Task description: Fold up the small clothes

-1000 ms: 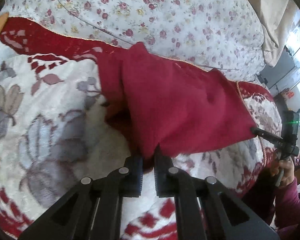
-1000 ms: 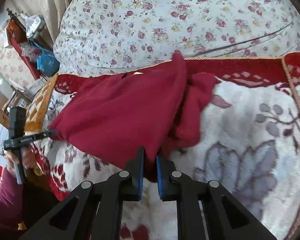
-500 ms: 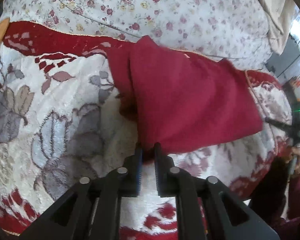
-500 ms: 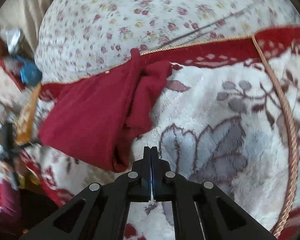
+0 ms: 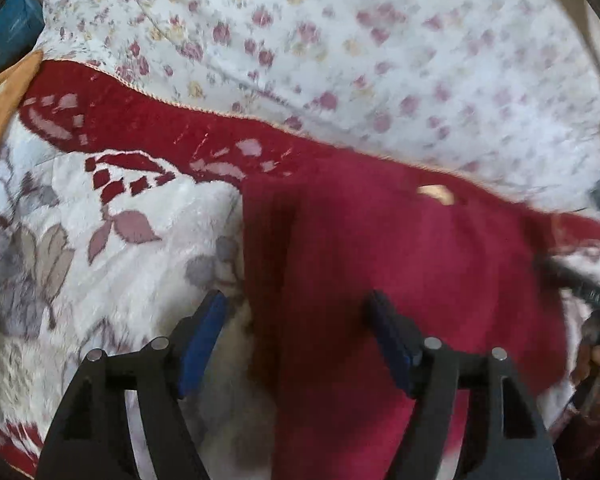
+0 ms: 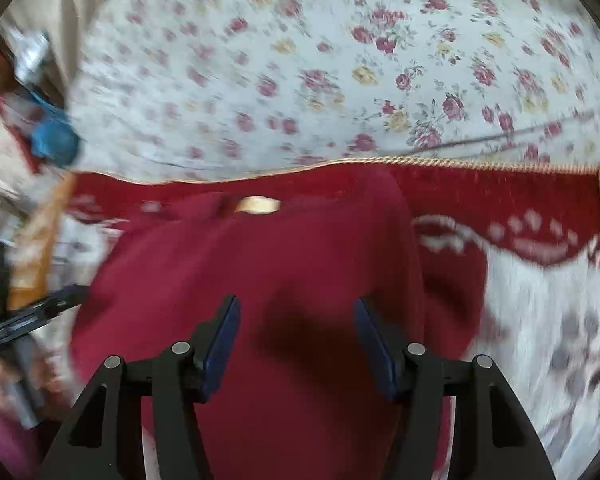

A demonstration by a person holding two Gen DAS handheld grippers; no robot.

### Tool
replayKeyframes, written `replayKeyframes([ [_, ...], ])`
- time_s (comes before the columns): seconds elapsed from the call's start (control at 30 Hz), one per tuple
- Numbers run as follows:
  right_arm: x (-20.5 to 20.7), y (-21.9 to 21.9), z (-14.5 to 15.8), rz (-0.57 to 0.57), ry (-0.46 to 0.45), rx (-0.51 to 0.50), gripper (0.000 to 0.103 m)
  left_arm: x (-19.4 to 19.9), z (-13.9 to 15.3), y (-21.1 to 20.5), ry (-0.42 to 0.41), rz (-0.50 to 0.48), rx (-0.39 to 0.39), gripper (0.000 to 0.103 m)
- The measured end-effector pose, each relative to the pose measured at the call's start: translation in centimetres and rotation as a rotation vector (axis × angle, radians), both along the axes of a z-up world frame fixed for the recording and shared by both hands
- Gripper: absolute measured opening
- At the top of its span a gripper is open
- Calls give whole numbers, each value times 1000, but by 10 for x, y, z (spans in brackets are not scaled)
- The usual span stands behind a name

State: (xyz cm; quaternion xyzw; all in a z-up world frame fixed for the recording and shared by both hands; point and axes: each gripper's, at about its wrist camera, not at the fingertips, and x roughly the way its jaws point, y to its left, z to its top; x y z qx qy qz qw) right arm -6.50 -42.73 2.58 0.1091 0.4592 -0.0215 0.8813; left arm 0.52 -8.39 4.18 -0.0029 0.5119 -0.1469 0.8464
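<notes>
1. On the bed, a dark red piece of clothing (image 5: 400, 264) lies on a fluffy blanket (image 5: 112, 264) with white, grey and red patterns. Behind it sits a big flowery quilt (image 5: 340, 40).
2. A second ago both grippers were pinched shut on the near edge of the clothing. Now both have let go.
3. The left gripper (image 5: 296, 316) is opening its jaws. The left side edge of the clothing lies under the gap, but the blue pads (image 5: 202, 340) do not squeeze it.
4. The right gripper (image 6: 296, 320) is opening its jaws too. The clothing (image 6: 300, 260) lies flat under it, and nothing is pinched.
5. Before, the clothing looked bunched at one side. Now it looks flatter and fills more of each view, because the grippers have moved over it.
6. A small pale tag (image 6: 258, 205) shows near the far edge, by the blanket's red border.
7. I think one fold is just done and the clothing was set down. The next job is likely to pick a new edge and fold again.
8. Both pictures are blurry, so small creases are hard to see.
</notes>
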Motion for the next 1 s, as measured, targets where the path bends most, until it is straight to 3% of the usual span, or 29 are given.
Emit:
replayKeyframes([
  [0.07, 23, -19, -18, -68, 42, -64, 60, 14, -13, -4, 5, 37, 60, 78],
  [0.13, 35, -41, -31, -117, 62, 14, 57, 26, -17, 2, 12, 81, 26, 82],
  [0.2, 38, -46, -23, -153, 62, 46, 53, 30, -16, 11, 18, 114, -2, 82],
  [0.3, 37, -22, 6, -128, 4, 40, 56, 28, -9, 27, 7, 163, -16, 82],
  [0.4, 57, 37, 27, 68, -41, 113, 63, 21, -2, 33, 6, 157, -37, 82],
  [0.5, 89, 107, 27, 284, -41, 197, 67, 10, 1, 32, -7, 126, -20, 82],
  [0.6, 122, 169, 17, 386, -24, 124, 75, 1, 0, 39, 8, 105, -44, 82],
  [0.73, 156, 206, -12, 442, 59, 71, 78, -4, -4, 51, 28, 107, -68, 82],
  [0.77, 159, 208, -19, 453, 74, 47, 65, -5, -4, 54, 31, 108, -69, 82],
  [0.8, 162, 214, -25, 462, 89, 5, 43, -5, -4, 57, 33, 108, -71, 82],
  [0.83, 165, 212, -27, 467, 97, -1, 6, -5, -4, 58, 34, 108, -72, 82],
  [1.0, 185, 208, -32, 400, 69, 36, 7, -5, -2, 58, 34, 92, -68, 82],
])
